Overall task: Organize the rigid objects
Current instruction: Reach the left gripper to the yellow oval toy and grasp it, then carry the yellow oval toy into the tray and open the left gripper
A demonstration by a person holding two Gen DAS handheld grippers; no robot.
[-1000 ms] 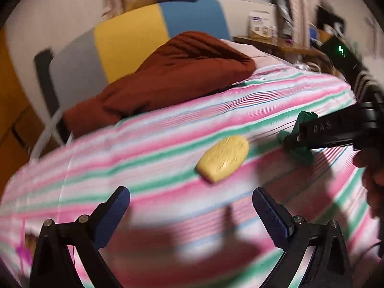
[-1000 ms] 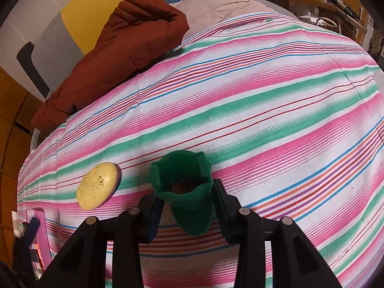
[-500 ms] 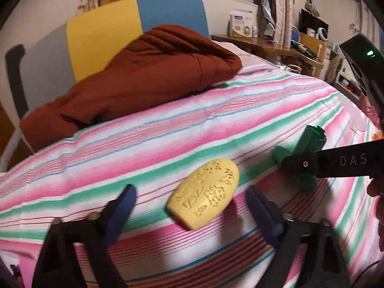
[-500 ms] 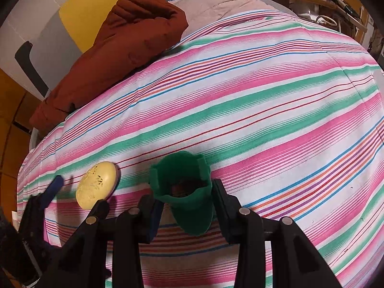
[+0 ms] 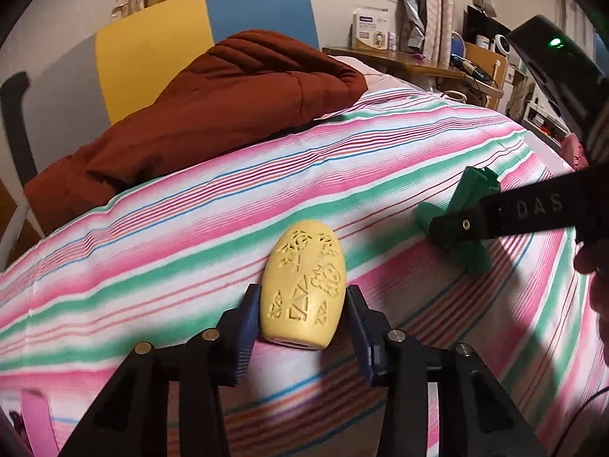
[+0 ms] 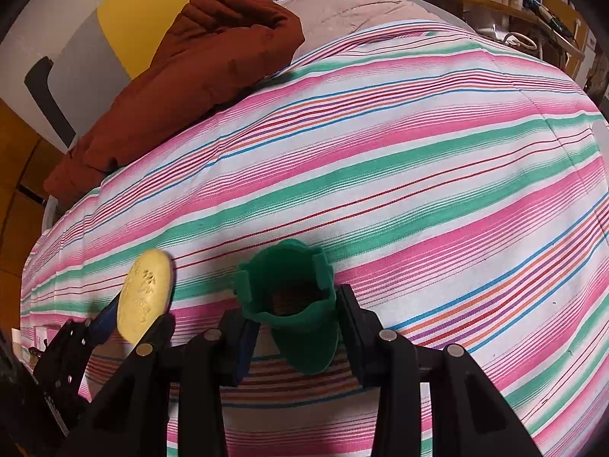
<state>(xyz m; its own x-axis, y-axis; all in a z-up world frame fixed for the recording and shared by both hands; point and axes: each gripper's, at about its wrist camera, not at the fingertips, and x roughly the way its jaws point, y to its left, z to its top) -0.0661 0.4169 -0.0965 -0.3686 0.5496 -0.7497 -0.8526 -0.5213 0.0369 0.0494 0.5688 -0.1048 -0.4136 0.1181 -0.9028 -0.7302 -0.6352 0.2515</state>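
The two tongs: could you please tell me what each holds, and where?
Left tongs clamp the yellow oval piece across its near end. Right tongs clamp the green cup by its sides.

left gripper (image 5: pixel 302 306) clamped, right gripper (image 6: pixel 298 318) clamped

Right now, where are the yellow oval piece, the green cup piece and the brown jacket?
yellow oval piece (image 5: pixel 304 285): left wrist view, on its carved top face.
green cup piece (image 6: pixel 304 327): right wrist view, on its front outer wall.
brown jacket (image 5: pixel 236 103): left wrist view, on its quilted middle.
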